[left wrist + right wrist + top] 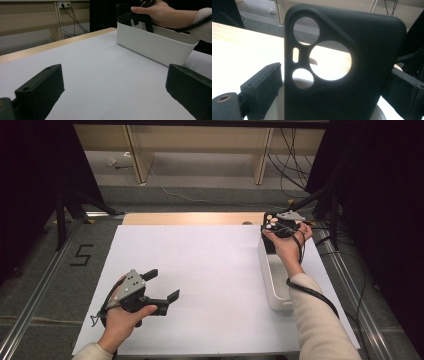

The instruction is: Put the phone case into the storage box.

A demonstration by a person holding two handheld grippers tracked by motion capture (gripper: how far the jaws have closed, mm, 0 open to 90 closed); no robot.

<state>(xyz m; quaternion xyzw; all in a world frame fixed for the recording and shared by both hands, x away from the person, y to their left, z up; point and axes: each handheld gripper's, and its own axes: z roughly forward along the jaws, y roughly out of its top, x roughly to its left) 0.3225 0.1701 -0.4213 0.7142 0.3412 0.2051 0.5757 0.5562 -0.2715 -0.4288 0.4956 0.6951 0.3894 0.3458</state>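
White sheeting covers the table (200,285), and everything that matters sits against the white bin (274,285) along its right side. Your right gripper (276,227) hangs over the bin's far end, with the black phone case (342,75) standing upright between its jaws, long axis vertical, camera cut-outs toward the top. The jaws stand wide; on the left I see a gap between pad and case, so I judge the grip loose or let go, with the case's lower end down in the bin. Your left gripper (160,292) is open and empty, well apart from the bin, so your right hand is plainly nearer.
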